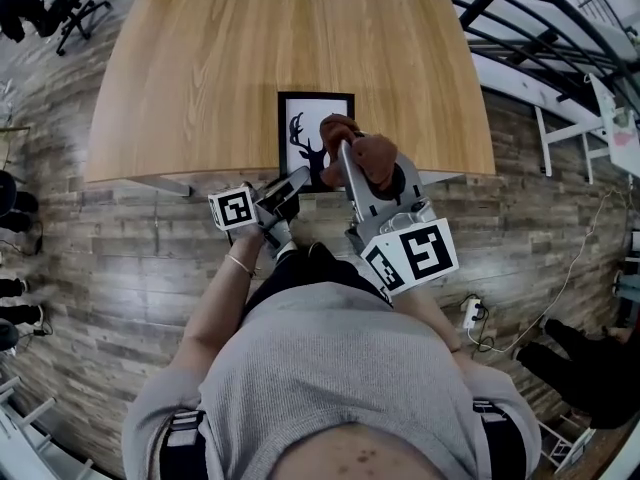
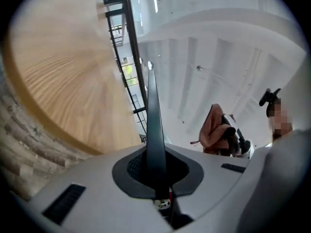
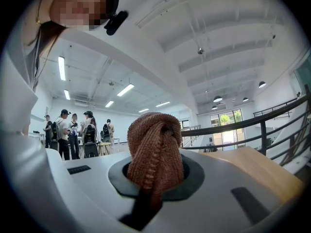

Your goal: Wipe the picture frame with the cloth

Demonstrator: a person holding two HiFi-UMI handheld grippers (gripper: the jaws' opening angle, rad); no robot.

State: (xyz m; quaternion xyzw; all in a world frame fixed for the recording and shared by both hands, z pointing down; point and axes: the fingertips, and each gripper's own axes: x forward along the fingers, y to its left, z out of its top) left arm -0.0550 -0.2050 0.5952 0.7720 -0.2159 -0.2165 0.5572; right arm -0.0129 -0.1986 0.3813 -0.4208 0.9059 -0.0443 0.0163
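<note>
The black picture frame (image 1: 310, 133) with a deer print is at the wooden table's (image 1: 250, 58) near edge. My left gripper (image 1: 290, 190) is shut on its lower left corner; in the left gripper view the frame (image 2: 154, 130) rises edge-on as a thin dark blade out of the closed jaws of the gripper (image 2: 156, 178). My right gripper (image 1: 355, 163) is shut on a bunched brown cloth (image 1: 368, 153), held over the frame's right side. The cloth (image 3: 155, 149) fills the right gripper's (image 3: 153, 178) jaws. From the left gripper view the cloth (image 2: 214, 130) hangs off to the right.
An office chair (image 1: 60, 8) stands beyond the table's far left. White racks (image 1: 560, 68) run along the right. A power strip (image 1: 470, 313) lies on the plank floor, with a person (image 1: 590, 368) further right. Several people (image 3: 73, 135) stand far off.
</note>
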